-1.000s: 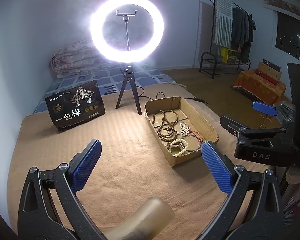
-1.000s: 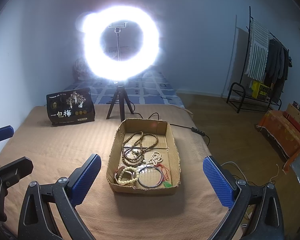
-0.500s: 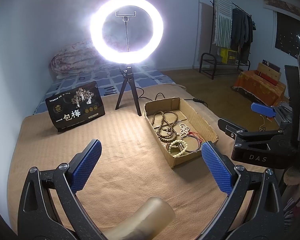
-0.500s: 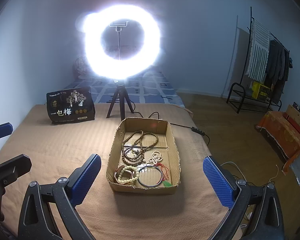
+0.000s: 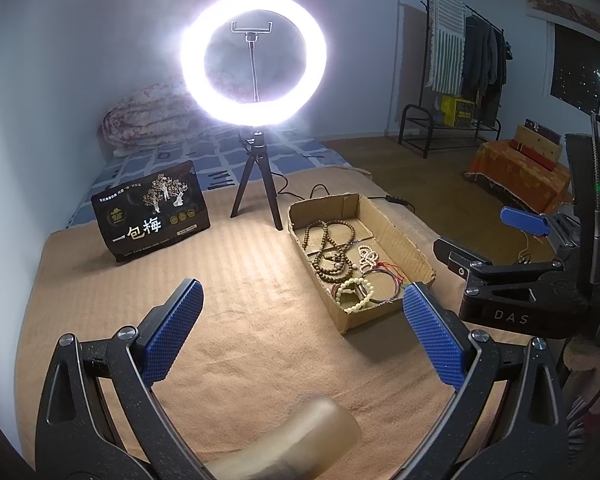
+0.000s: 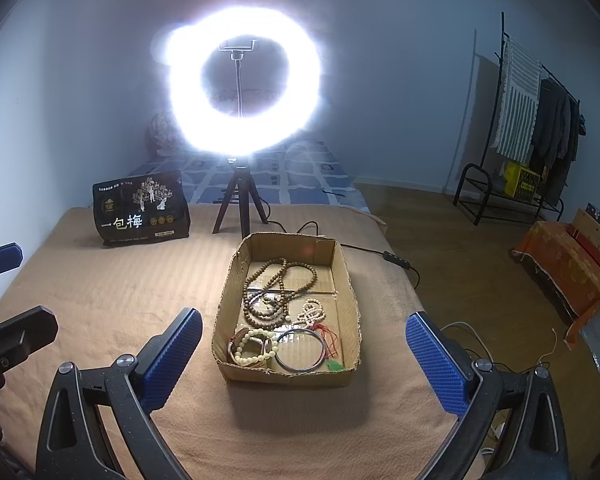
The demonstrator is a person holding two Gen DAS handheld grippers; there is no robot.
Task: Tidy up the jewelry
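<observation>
**Both grippers wide apart over the blanket, jewelry box ahead**

Nearest, the left gripper (image 5: 303, 322) hangs over bare tan blanket (image 5: 240, 280) with its blue fingers spread wide and nothing between them; a blurred, pale rounded shape sits at the bottom edge of its view, too close to identify. The right gripper (image 6: 304, 346) is likewise spread wide and empty, and in its own view the cardboard box (image 6: 224, 300) lies between and just beyond its fingertips. In the left view the right gripper shows from the side, just beside the box's right-hand near corner.

To the left of the box the blanket runs open and flat to its left edge; on the right the blanket's edge falls away to a wooden floor (image 6: 440, 248) close beside the box.

The box is a shallow open tray. At its near end lie a cream bead bracelet (image 6: 256, 348), a metal bangle (image 6: 302, 350) and a small green pendant (image 6: 334, 366) on red cord. In the middle is a small white bead strand (image 6: 312, 312), and beyond it a long brown bead necklace (image 6: 278, 292) looped across the floor to the far end.

Further back, a black snack bag (image 6: 140, 210) stands upright on the blanket at left, well apart from the box. A lit ring light (image 6: 242, 84) on a small tripod (image 6: 240, 204) stands behind the box, its cable (image 6: 364, 250) trailing past the box's far right corner. A clothes rack (image 6: 540, 120) stands by the far wall
</observation>
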